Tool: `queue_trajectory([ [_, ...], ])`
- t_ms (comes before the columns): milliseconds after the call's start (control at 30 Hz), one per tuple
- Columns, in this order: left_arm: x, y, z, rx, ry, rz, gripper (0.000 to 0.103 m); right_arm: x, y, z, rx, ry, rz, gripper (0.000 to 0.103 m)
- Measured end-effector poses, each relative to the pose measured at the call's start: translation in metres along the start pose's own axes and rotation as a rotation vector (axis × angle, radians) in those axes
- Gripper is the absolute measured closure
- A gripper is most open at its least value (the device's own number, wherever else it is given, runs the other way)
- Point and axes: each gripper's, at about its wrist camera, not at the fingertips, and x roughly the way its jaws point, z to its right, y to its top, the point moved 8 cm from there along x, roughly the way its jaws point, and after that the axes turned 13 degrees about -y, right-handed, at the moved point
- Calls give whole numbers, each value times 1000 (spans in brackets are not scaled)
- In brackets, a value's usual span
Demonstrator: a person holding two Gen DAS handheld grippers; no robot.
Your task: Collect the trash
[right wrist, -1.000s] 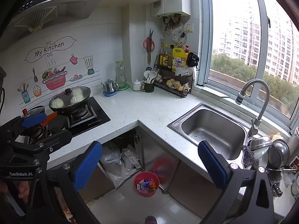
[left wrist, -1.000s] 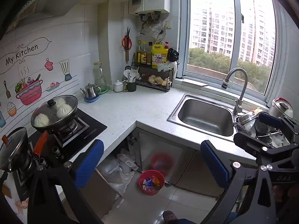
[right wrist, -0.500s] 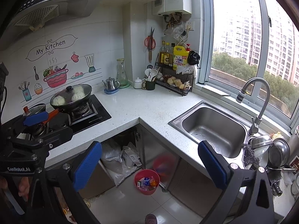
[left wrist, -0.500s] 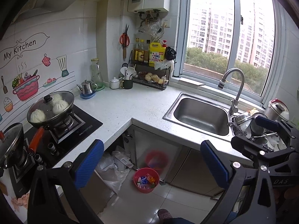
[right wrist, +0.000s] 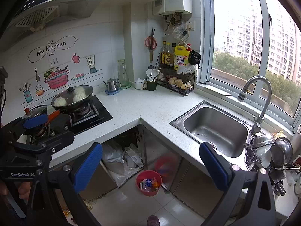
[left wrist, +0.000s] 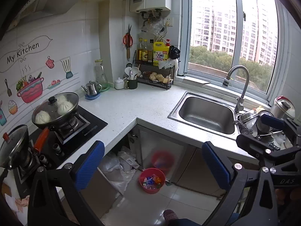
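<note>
Down on the far floor, the red trash bin (left wrist: 152,180) stands by the cabinet under the white countertop (left wrist: 131,105), holding colourful wrappers. It lies below and ahead of both tools, centred between each one's fingers, neither clearly nearer. Left gripper (left wrist: 153,166) and right gripper (right wrist: 150,166) both hang wide apart, holding and touching nothing, well above the bin.
</note>
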Motion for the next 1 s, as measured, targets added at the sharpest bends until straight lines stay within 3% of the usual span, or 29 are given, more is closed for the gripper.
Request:
queue_trajectory([
  [367,2,0,7,47,26,-11,1,-1,-1,2,19,-8,2,1],
  [1000,7,-2,10,52,-12,-27,1,1,-2,3,42,-28,-16,1],
])
